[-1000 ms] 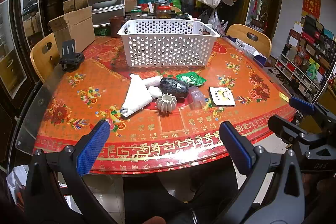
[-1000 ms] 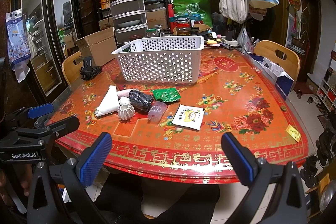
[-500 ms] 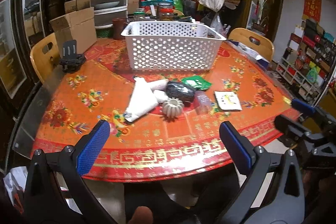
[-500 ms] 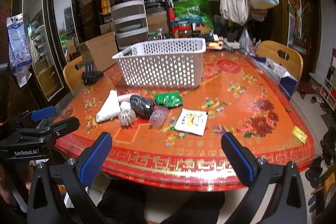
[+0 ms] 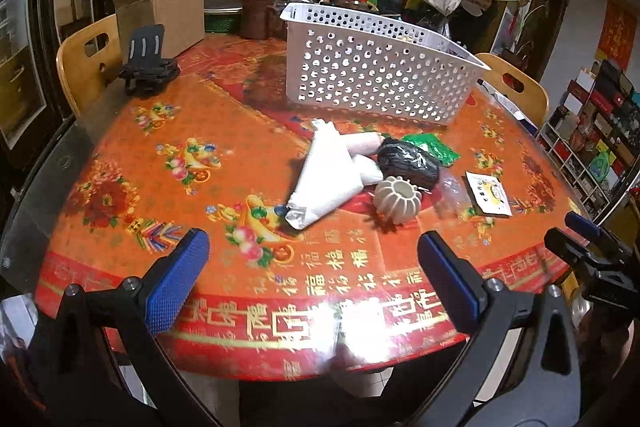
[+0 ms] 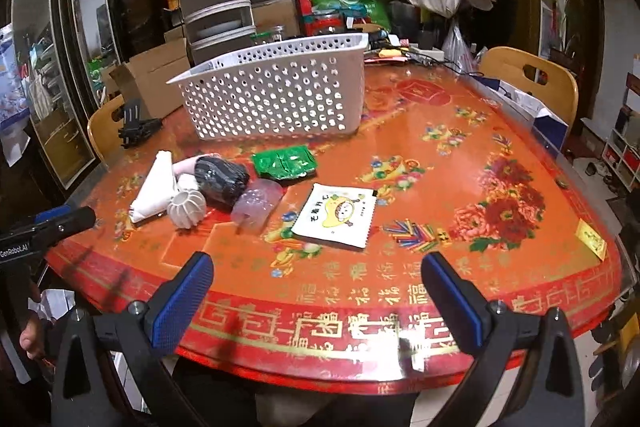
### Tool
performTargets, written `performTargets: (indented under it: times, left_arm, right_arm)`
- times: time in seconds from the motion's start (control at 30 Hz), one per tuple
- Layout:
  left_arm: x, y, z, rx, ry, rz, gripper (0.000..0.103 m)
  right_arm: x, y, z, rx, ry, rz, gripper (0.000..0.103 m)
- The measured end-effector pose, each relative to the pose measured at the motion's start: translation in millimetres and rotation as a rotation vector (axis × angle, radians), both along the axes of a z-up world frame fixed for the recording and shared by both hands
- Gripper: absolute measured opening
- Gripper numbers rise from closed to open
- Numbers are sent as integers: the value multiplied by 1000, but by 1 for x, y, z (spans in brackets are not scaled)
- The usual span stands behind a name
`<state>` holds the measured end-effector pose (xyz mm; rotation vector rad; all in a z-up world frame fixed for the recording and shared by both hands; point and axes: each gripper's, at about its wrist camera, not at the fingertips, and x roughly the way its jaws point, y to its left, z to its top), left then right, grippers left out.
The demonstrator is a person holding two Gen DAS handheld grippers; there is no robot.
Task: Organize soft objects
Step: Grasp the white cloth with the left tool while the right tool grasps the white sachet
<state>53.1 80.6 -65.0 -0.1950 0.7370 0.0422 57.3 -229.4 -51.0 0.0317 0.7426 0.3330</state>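
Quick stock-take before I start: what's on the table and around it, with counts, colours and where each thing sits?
basket: 1, white, perforated, far middle of table
white pouch: 1, white, left end of the pile
rolls: 2, pale, between pouch and black bundle
black bundle: 1, black, pile centre
ribbed ball: 1, off-white, front of pile
clear bag: 1, see-through purplish, right of ball
green packet: 1, green, behind clear bag
mango sachet: 1, white and yellow, right of pile
black stand: 1, black, table's far left
chairs: 2 seen, wooden, either side
table: 1, red-orange floral
left tool: open, empty, near edge
right tool: open, empty, near edge
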Motion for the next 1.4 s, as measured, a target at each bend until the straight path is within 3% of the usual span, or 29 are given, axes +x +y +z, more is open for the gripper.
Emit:
performTargets:
  times: [0.2, 0.37, 0.53, 1.03, 1.4]
  left_arm:
    - [19, -3, -15, 19, 14, -27, 101]
    - [35, -8, -26, 29, 40, -35, 89]
    - [52, -8, -37, 40, 65, -43, 82]
    - [81, -6, -54, 36, 96, -63, 61]
    - [93, -8, -60, 58, 94, -60, 57]
  right_arm:
    - [11, 2, -4, 15, 12, 18, 103]
    - [26, 4, -12, -3, 30, 11, 102]
    - [44, 6, -26, -31, 61, -2, 91]
    - [81, 25, -45, -98, 99, -8, 83]
    - [92, 41, -48, -167, 86, 16, 82]
